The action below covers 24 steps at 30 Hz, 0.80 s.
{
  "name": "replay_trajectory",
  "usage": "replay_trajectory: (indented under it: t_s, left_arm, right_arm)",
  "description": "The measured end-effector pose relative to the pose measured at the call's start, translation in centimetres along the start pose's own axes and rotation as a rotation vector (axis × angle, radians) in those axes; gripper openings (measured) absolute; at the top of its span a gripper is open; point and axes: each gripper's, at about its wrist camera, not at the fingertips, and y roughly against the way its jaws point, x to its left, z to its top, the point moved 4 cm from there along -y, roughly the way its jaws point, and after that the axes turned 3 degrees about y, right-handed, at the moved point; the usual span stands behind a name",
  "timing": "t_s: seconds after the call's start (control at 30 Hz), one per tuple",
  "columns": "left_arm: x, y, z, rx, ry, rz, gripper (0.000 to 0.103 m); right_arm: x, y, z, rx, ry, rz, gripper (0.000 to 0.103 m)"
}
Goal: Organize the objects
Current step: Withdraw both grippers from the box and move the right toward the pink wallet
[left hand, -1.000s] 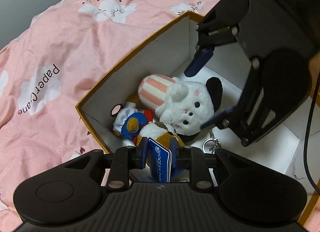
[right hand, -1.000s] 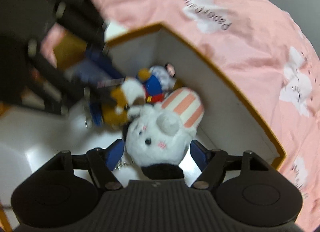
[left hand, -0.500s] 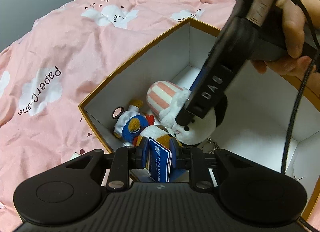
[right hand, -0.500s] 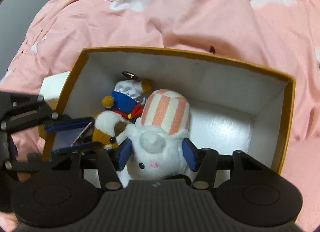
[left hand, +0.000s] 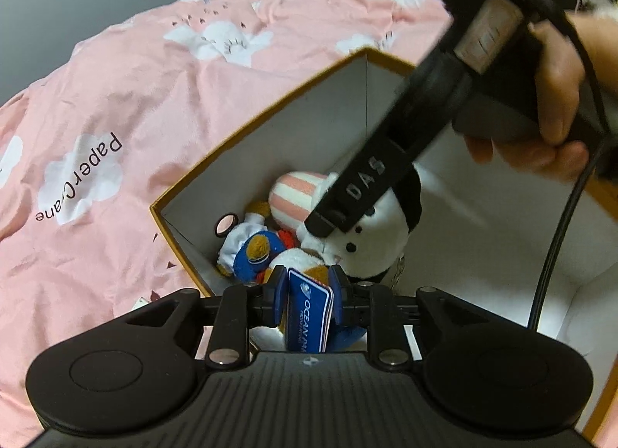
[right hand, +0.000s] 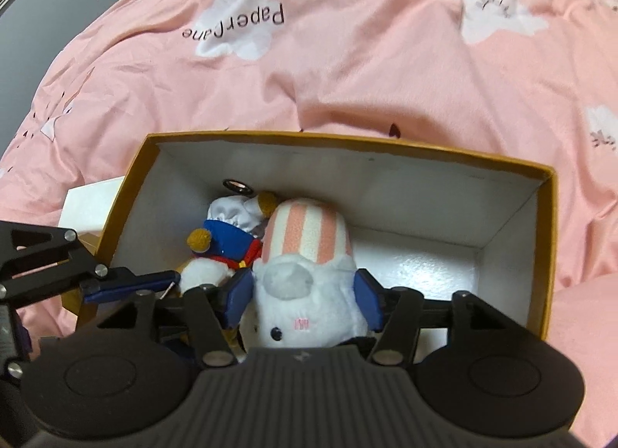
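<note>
The left gripper (left hand: 307, 295) had its jaws standing a little apart around a blue card tag (left hand: 309, 311) printed "OCEAN" in white; they had just been opening, and I could not tell whether the pads still pressed on it. The tag sat at the near corner of the cardboard box (right hand: 550, 255), beside a small brown-and-white plush (left hand: 297, 260).

The right gripper (right hand: 305, 303) had its jaws set wide on either side of the white plush (right hand: 305, 316), blue pads just beside its flanks; they had just been opening, and whether they squeezed the fur was unclear. That plush, with its pink-striped cap, lay inside the box next to a doll in a blue coat (right hand: 228, 243). A hand (left hand: 556, 100) held the right gripper's handle, whose side read "DAS".

The box rested on a pink quilt (right hand: 347, 61) with white clouds, one lettered "Paper Crane".
</note>
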Motion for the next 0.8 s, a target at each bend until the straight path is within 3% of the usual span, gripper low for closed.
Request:
replay_trajectory:
  t_s: [0.13,0.27,0.4,0.6,0.67,0.8]
  left_arm:
    - [0.5,2.0,0.0,-0.066,0.076,-0.017,0.031]
    - [1.6,6.1,-0.3,-0.168,0.191,-0.057,0.031]
    - [3.0,10.2,-1.3,-0.218,0.265,-0.004,0.032]
    - [5.1,13.1,-4.8,-0.178,0.389,0.044,0.032]
    - [5.7,13.4,-6.1,-0.157,0.426,0.056,0.032]
    - [6.8,13.6,-9.6,-0.093,0.557,0.096,0.032]
  right_arm:
    - [0.4,1.7,-0.4,-0.075,0.007,-0.045,0.063]
    - [1.3,4.8,-1.2,-0.207,-0.017,-0.05,0.063]
    - [3.7,7.8,-2.7,-0.338,-0.019,-0.021,0.067]
    - [9.9,9.9,-5.6,-0.429,0.054,0.08,0.068]
    - [12.3,9.7,-6.4,-0.422,0.11,0.096,0.067]
    - [16.6,7.8,-7.5,-0.34,0.297,0.04,0.061]
